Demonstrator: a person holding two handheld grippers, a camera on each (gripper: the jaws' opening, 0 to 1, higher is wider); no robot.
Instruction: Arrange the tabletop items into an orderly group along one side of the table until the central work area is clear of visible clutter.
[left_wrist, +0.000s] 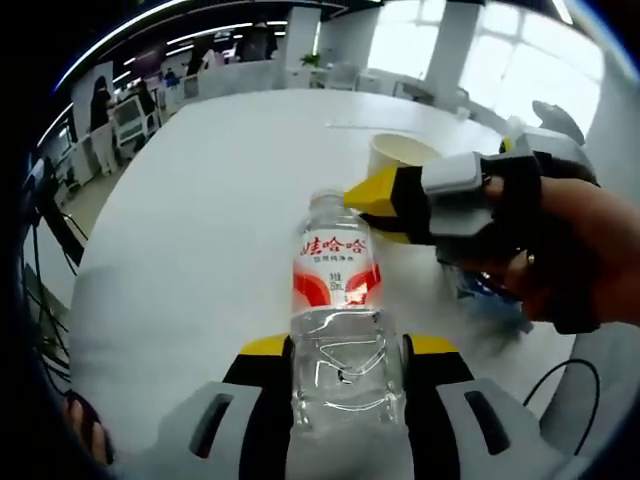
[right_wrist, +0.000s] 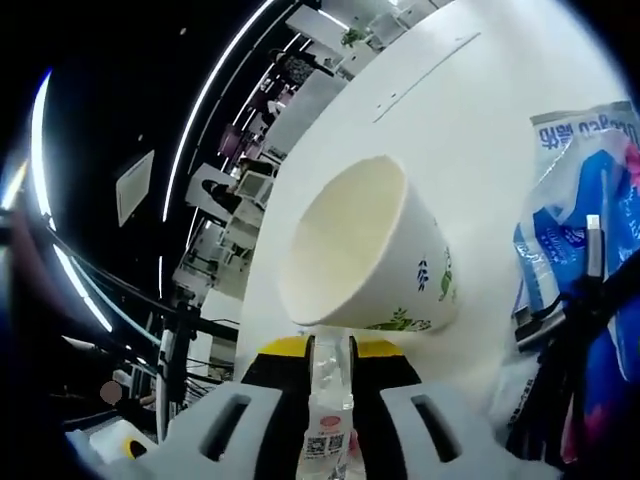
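1. Here, in the left gripper view, the left gripper (left_wrist: 345, 372) is clamped on the body of a clear water bottle (left_wrist: 340, 320), one jaw on each side below its red-and-white label.
2. The bottle points away from the camera over the white table (left_wrist: 200, 200), cap end far.
3. The right gripper (left_wrist: 372, 196) comes in from the right, held by a hand (left_wrist: 560, 250), its yellow tip just beside the bottle's cap end.
4. A paper cup (left_wrist: 398, 152) sits behind that tip, and a blue packet (left_wrist: 490, 295) lies under the hand.
5. In the right gripper view, the right gripper (right_wrist: 332, 352) pinches the bottle's (right_wrist: 330, 420) cap end between its yellow-tipped jaws.
6. The cup (right_wrist: 365, 250) looms just beyond, mouth toward the camera; the blue packet (right_wrist: 580, 200) lies to its right, beside black cables (right_wrist: 560, 400).
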